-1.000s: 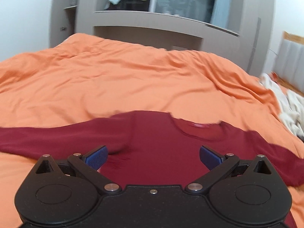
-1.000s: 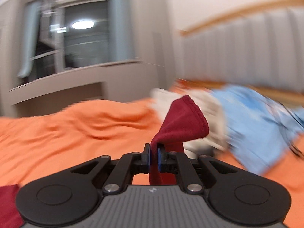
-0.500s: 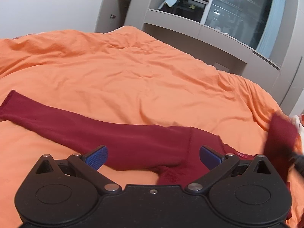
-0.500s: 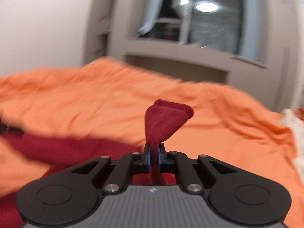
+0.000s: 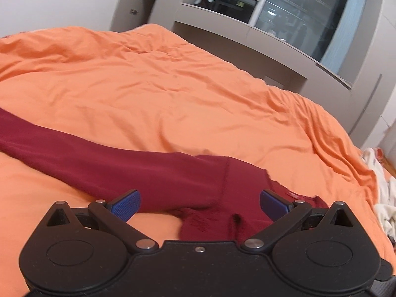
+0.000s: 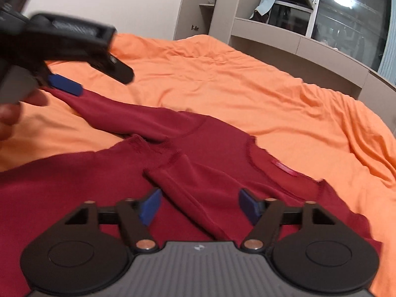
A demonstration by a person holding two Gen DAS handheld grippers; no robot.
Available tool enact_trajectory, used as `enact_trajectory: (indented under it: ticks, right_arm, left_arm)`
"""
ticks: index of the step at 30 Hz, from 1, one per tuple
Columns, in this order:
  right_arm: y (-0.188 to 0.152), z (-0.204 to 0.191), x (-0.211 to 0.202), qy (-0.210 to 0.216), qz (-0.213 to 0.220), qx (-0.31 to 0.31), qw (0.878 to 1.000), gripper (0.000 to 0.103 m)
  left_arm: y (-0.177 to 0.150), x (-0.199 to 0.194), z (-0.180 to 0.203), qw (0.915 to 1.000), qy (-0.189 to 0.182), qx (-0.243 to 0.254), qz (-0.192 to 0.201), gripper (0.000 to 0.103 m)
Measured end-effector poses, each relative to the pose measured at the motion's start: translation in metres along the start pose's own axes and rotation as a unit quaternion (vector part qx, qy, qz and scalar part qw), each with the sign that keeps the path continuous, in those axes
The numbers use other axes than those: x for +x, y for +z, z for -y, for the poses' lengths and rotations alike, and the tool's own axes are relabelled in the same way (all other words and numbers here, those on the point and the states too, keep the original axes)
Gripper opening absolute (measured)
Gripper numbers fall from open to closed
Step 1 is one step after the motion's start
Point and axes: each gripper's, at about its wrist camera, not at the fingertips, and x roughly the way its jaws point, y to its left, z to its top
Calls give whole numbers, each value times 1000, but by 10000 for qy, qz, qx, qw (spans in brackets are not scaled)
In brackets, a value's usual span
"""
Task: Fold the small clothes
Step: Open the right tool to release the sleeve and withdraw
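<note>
A dark red long-sleeved shirt [image 6: 210,153] lies flat on the orange duvet [image 6: 247,86], neck label showing. Its right sleeve [image 6: 188,185] lies folded across the chest, between the jaws of my right gripper [image 6: 200,206]. Those jaws are opening and the pads stand clear of the cloth. The other sleeve [image 5: 99,163] stretches out to the left over the duvet. My left gripper [image 5: 199,203] hangs open just above that sleeve's shoulder end. In the right wrist view the left gripper [image 6: 104,84] shows at upper left, over the outstretched sleeve [image 6: 123,116].
A pile of white cloth [image 5: 386,198] lies at the bed's right edge. Beyond the bed stand a grey window ledge [image 5: 247,29] and a dark window. A person's hand [image 6: 10,116] holds the left gripper at the left edge. The orange duvet [image 5: 173,94] reaches far back.
My right gripper swung left and down with the sleeve cuff, laid it over the shirt's chest and opened. My left gripper shifted left along the other sleeve and stayed open.
</note>
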Motion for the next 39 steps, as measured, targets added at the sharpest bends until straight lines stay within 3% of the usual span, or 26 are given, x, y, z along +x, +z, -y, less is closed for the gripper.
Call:
enact_trajectory:
  ticks: [3, 7, 9, 13, 16, 18, 20, 22, 23, 26, 32, 34, 37, 39]
  right_arm:
    - [-17, 21, -31, -214, 36, 210, 9995, 98]
    - [-46, 69, -62, -794, 136, 838, 9932, 102]
    - [-61, 98, -70, -1022, 178, 1427, 9843, 102]
    - [-91, 156, -69, -1225, 291, 2690, 9549, 100]
    - [-108, 188, -58, -1317, 327, 3270, 9352, 88]
    - [-117, 206, -48, -1368, 294, 3673, 9195, 66]
    - [-125, 223, -35, -1361, 209, 4037, 9045, 58]
    - [-132, 231, -26, -1319, 169, 4329, 8916, 45]
    - [-136, 234, -22, -1284, 164, 4406, 8883, 27]
    - [-137, 234, -21, -1389, 153, 4373, 8884, 9]
    - [-123, 228, -42, -1682, 461, 3910, 9037, 8]
    - [-123, 227, -36, -1726, 258, 3806, 9081, 12]
    - [-123, 225, -37, -1790, -10, 3773, 9086, 27]
    - [-122, 222, -46, -1835, -56, 3704, 9105, 44]
  left_arm:
    - [-6, 10, 18, 9995, -94, 282, -82, 102]
    - [-24, 30, 41, 9965, -53, 799, -255, 103]
    - [-33, 41, 50, 9941, 57, 1044, -280, 102]
    - [-44, 56, 58, 9917, 208, 1235, -299, 102]
    - [-48, 65, 60, 9890, 415, 1355, -421, 102]
    - [-51, 72, 61, 9849, 772, 1458, -522, 102]
    - [-55, 77, 61, 9802, 1051, 1568, -606, 102]
    - [-56, 82, 58, 9786, 1093, 1568, -766, 102]
    - [-56, 84, 57, 9782, 1080, 1557, -854, 102]
    - [-57, 89, 53, 9761, 1136, 1530, -1045, 102]
    - [-63, 90, 57, 9718, 1203, 1678, -1136, 102]
    - [-63, 92, 56, 9719, 1198, 1657, -1163, 103]
    - [-62, 93, 54, 9731, 1170, 1587, -1188, 103]
    - [-62, 94, 53, 9737, 1153, 1551, -1203, 103]
